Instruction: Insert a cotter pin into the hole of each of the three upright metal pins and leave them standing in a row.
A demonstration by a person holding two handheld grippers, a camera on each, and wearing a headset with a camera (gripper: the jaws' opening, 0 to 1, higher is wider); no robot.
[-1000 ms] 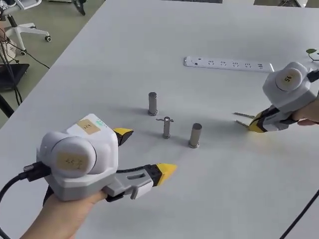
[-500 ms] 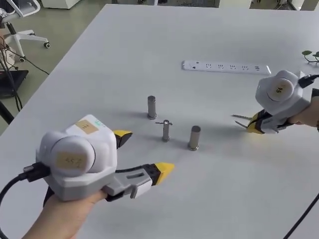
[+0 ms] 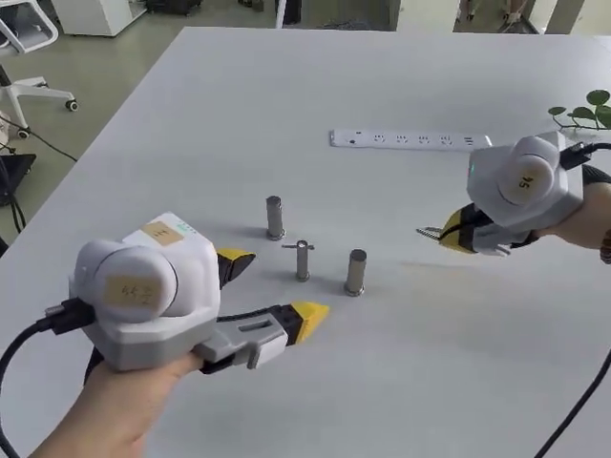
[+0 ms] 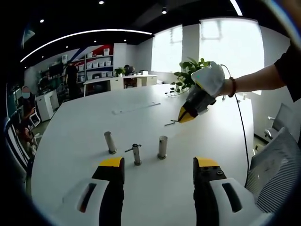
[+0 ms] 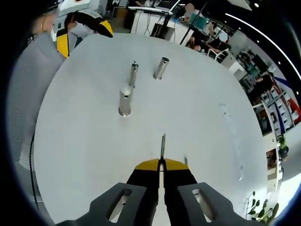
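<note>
step: second insertion, I'd say. The middle pin (image 3: 303,260) has a fitted cotter pin (image 3: 292,246) through its top. The left-hand pin (image 3: 275,218) and right-hand pin (image 3: 356,272) look bare.
next: level the held wire with the right-hand pin's cross hole, line it up on axis and push straight through. The hole is too small to make out here. The free tool probably has to steady the post so it doesn't tip.
table (image 3: 191,114): white, matte, flat, wide.
left gripper (image 3: 277,286): white plastic shell, yellow jaw tips. Jaws wide apart with nothing between them, hovering on the near side of the row.
right gripper (image 3: 451,236): same build. Jaws pinched together on the held cotter pin (image 5: 163,143), off the table, well to the right of the row.
power strip (image 3: 410,140): white, long, flat, on the far side.
metal pins (image 5: 125,100): smooth grey steel cylinders, upright in a slanted row, near each other but not touching.
held cotter pin: thin bright wire, straight legs sticking out past the jaw tips toward the row.
</note>
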